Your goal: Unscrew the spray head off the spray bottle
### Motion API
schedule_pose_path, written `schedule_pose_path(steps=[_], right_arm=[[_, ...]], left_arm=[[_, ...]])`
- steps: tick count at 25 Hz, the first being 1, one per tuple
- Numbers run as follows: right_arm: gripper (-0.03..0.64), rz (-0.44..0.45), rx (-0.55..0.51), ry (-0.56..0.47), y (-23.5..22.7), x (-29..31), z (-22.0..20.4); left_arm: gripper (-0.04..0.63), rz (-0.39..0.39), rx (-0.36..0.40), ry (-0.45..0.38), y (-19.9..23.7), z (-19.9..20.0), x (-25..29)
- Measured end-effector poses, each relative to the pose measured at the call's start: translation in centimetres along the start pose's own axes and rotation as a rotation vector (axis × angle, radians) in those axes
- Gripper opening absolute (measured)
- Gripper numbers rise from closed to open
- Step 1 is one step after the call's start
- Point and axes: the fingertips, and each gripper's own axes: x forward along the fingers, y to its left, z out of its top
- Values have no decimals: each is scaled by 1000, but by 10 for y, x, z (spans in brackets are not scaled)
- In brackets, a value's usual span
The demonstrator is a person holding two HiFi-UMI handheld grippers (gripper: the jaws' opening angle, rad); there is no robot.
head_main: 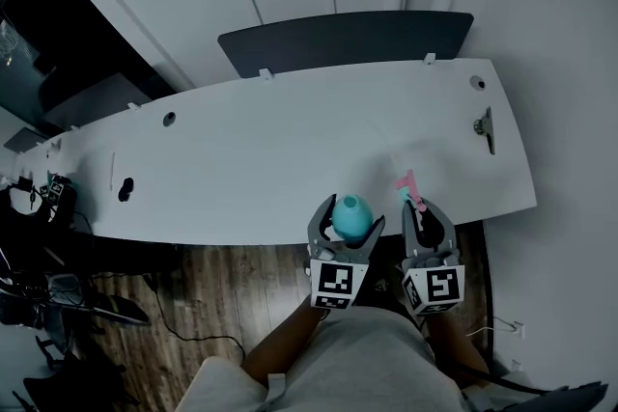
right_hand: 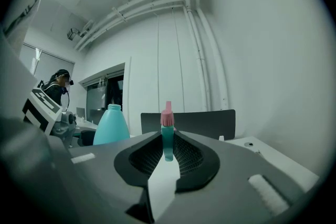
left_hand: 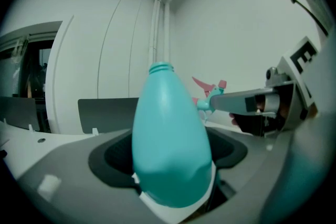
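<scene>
A: Is the pink-and-teal plastic spray head [right_hand: 167,131] taken off the round teal plastic bottle [left_hand: 170,149]?
B: Yes, done. It is pinched in the right gripper's [head_main: 423,207] narrow fingers; the bare-necked bottle is held just beside it by the left gripper's [head_main: 350,215] fingers

teal bottle [left_hand: 170,149] upright, neck open; spray head [right_hand: 167,139] (pink-tipped) apart beside it.

The left gripper [head_main: 350,213] and right gripper [head_main: 424,209] were moulded grey shells. Each ended in a white cube [head_main: 336,285] printed with black square markers. Their fingers [right_hand: 196,158] carried dark ribbed pads. The person wore what looked like a pale grey top [head_main: 386,364].
</scene>
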Motion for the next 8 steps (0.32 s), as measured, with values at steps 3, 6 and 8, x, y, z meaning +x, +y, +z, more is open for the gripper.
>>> schedule_pose_path(steps=[3, 6, 8], right_arm=[[59, 4, -11, -11, 5, 0, 6], [58, 9, -23, -18, 5, 2, 10], [58, 10, -24, -20, 4, 3, 11]], left_arm=[[408, -4, 5, -12, 1, 4, -4], [408, -2, 5, -20, 2, 8, -3], [408, 0, 4, -25, 2, 10, -1]])
